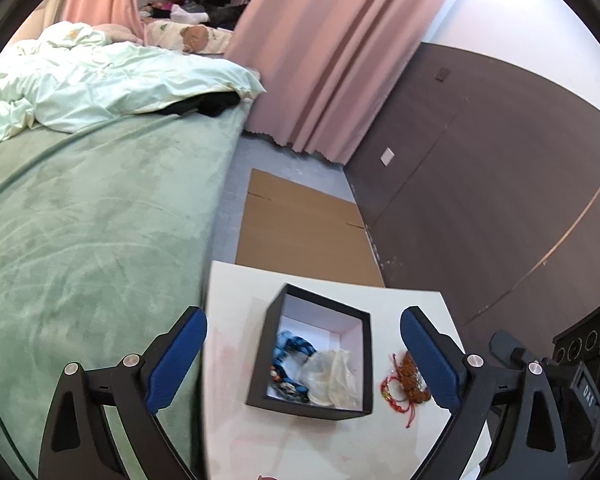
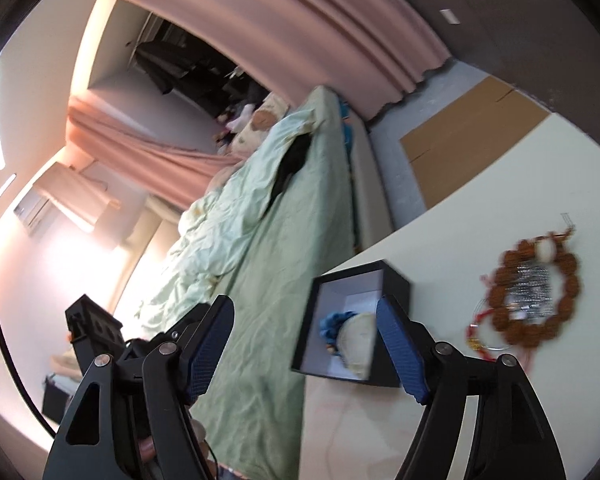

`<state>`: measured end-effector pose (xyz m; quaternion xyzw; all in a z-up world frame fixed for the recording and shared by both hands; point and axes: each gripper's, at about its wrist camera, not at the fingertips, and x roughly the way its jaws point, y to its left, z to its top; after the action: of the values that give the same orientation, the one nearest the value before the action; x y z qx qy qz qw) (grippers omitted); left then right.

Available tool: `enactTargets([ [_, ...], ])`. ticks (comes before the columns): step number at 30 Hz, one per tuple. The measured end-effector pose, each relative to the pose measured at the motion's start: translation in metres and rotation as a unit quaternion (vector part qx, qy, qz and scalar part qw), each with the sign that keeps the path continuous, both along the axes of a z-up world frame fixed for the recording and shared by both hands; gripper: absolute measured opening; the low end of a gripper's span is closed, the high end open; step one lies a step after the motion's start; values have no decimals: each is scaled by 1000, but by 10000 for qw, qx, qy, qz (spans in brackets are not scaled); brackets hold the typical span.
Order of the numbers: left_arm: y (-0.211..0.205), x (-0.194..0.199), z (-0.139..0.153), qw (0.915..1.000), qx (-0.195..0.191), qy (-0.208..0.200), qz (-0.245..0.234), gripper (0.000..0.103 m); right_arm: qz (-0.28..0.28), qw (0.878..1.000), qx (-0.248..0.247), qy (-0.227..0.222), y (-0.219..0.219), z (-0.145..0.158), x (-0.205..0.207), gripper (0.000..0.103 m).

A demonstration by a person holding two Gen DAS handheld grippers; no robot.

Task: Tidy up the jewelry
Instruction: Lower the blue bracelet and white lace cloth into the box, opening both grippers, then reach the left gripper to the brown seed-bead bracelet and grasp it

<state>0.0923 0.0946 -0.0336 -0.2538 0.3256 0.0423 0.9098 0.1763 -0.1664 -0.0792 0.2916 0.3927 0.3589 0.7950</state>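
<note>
Both our tongs are wide open and hold nothing over the white tabletop (image 1: 236,420).

The black box (image 1: 260,360) sits between our left tongs (image 1: 303,360); it looks stiff and light. Our right tongs (image 2: 306,350) tilt sideways, with the brown bead bracelet (image 2: 540,292) to their right, outside the box. We think the beads are hard and slippery, so pinch across the ring; the red string bracelet (image 2: 478,334) is floppy.
</note>
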Motion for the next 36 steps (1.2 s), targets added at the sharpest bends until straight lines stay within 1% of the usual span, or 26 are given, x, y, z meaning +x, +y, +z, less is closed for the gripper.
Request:
enactTargets([
  [5, -19, 5, 0, 9998, 75, 12, -205, 98, -216, 9996, -56, 160, -29, -2, -2, 74],
  [13, -49, 12, -2, 9982, 192, 24, -570, 98, -475, 9977, -406, 256, -59, -2, -1, 74],
  [18, -71, 18, -5, 9963, 249, 36, -827, 97, -674, 9947, -548, 550, -78, -14, 4, 74],
  [21, -82, 23, -6, 9947, 288, 22, -991, 97, -798, 9915, -607, 833, -89, -25, 9, 74],
  [24, -94, 28, -6, 9931, 409, 8, -1102, 89, -950, 9876, -627, 1083, -100, -34, 13, 74],
  [28, -109, 38, -10, 9907, 486, 72, -1272, 80, -1122, 9835, -662, 1252, -111, -39, 16, 74],
  [30, -115, 42, -12, 9895, 502, 107, -1350, 77, -1219, 9815, -629, 1338, -117, -42, 18, 72],
  [34, -133, 52, -18, 9857, 597, 208, -1564, 71, -1417, 9758, -636, 1542, -126, -46, 22, 65],
  [36, -142, 57, -21, 9835, 643, 280, -1666, 66, -1490, 9738, -650, 1588, -129, -46, 24, 65],
])
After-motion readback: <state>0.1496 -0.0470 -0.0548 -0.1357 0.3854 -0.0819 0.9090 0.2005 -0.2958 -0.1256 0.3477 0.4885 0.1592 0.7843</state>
